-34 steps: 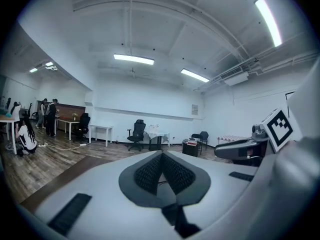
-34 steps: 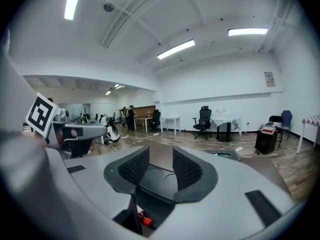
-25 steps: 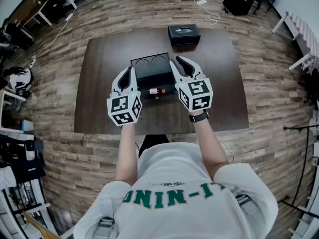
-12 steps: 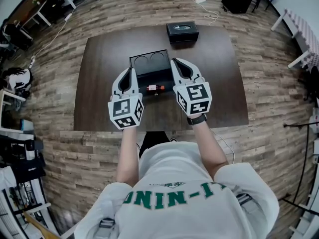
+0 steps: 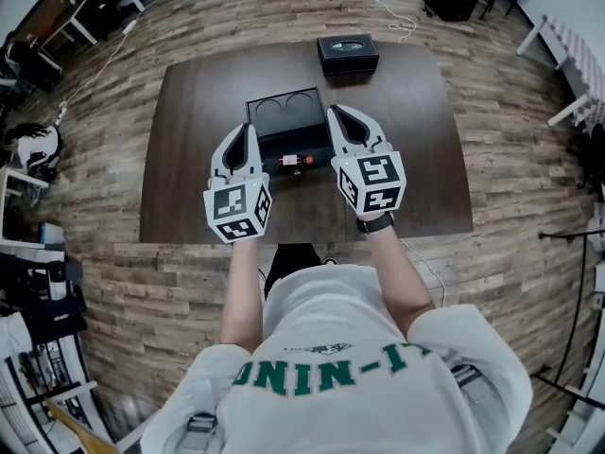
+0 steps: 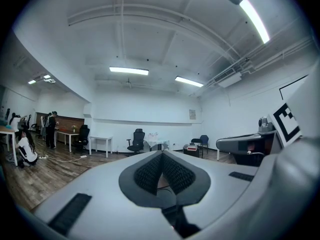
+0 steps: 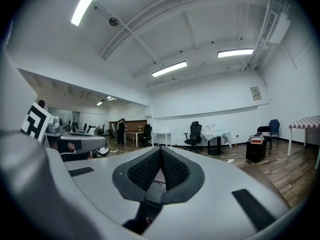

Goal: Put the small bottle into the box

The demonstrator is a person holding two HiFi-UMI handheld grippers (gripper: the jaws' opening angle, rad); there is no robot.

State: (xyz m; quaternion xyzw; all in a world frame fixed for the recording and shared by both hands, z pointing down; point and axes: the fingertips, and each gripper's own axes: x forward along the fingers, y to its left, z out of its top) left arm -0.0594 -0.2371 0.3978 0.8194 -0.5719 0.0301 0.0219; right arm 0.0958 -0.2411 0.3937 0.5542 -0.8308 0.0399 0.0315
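The small bottle (image 5: 296, 161) lies on its side near the middle of the table (image 5: 198, 112), outside the box and just beside its near wall, between the two grippers. The left gripper (image 5: 243, 132) is held above the table, its jaws together on nothing. The open black box (image 5: 284, 112) sits just beyond. The right gripper (image 5: 337, 114) is likewise closed and empty. A black case (image 5: 348, 53) rests at the far edge.

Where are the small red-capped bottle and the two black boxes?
Small red-capped bottle (image 5: 295, 161): head view, its middle.
Open black box with round recesses (image 5: 286, 129): head view, bare inside.
Closed black box (image 5: 348, 53): head view, its lid.
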